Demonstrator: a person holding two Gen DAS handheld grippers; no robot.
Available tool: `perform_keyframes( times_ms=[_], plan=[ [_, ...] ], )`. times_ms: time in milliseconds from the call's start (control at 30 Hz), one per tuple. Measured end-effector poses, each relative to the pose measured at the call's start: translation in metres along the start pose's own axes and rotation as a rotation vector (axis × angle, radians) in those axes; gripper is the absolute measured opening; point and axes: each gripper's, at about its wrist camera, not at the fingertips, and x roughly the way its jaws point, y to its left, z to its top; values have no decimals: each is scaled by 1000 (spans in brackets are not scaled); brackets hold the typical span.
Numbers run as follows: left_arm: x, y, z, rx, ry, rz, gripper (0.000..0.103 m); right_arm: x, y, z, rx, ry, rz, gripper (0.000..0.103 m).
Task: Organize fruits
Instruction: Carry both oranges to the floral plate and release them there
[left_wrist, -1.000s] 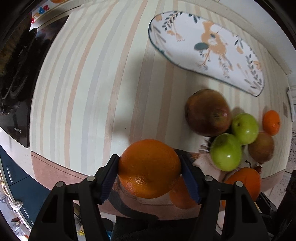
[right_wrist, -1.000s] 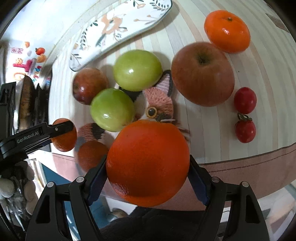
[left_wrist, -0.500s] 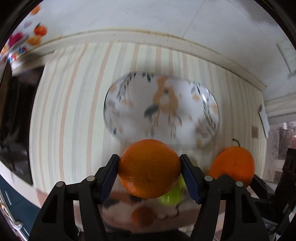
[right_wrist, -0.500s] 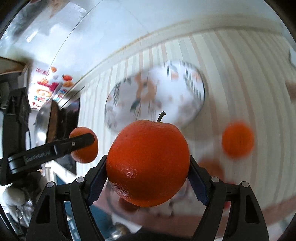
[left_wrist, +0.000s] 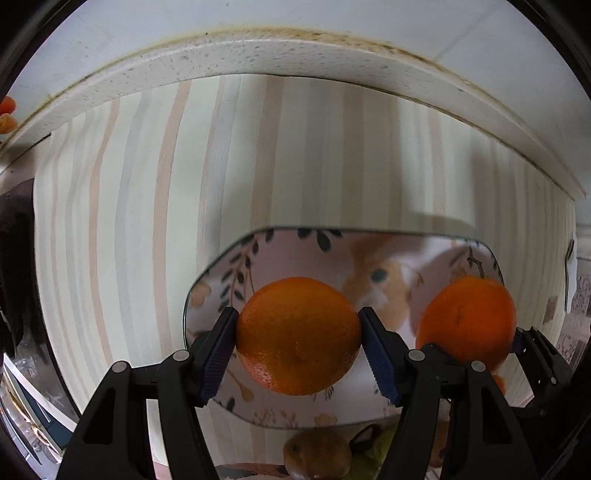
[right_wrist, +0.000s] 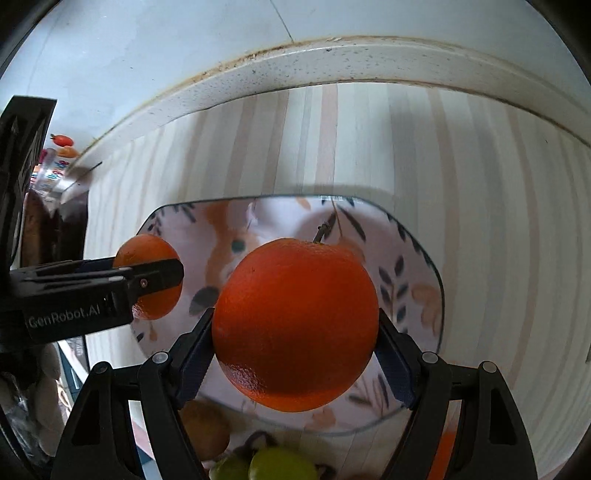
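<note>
My left gripper (left_wrist: 297, 349) is shut on an orange (left_wrist: 298, 335) and holds it above the left part of the floral plate (left_wrist: 236, 269). My right gripper (right_wrist: 295, 339) is shut on a larger, redder orange with a stem (right_wrist: 295, 325) above the same plate (right_wrist: 413, 258). In the left wrist view the right gripper's orange (left_wrist: 467, 321) shows at the right. In the right wrist view the left gripper's finger (right_wrist: 147, 278) and its orange (right_wrist: 147, 254) show at the left. The plate itself holds no fruit that I can see.
A brownish apple (left_wrist: 317, 458) and green apples (right_wrist: 280, 467) lie on the striped cloth (left_wrist: 147, 221) near the plate's front edge. A white ledge and wall (left_wrist: 295, 48) run behind. A dark stove (right_wrist: 55, 229) lies at the far left.
Both grippers have lifted from the fruit pile and moved forward with their oranges, coming to hover over the plate, which is now close beneath them.
</note>
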Motion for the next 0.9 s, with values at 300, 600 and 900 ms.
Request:
perform_keyframes(
  times_ms=[300,600,900],
  plan=[
    [15,-1,7,-11,62,-3,65,7,6,23,4,49,-10,83],
    [6,-1,10,-42,40,-52,85,-1,-2,30,78,59,69,91],
    [-31,7,-15,-54,-44,-40,86,-34,7,16,43,-9,-19,94]
  ],
)
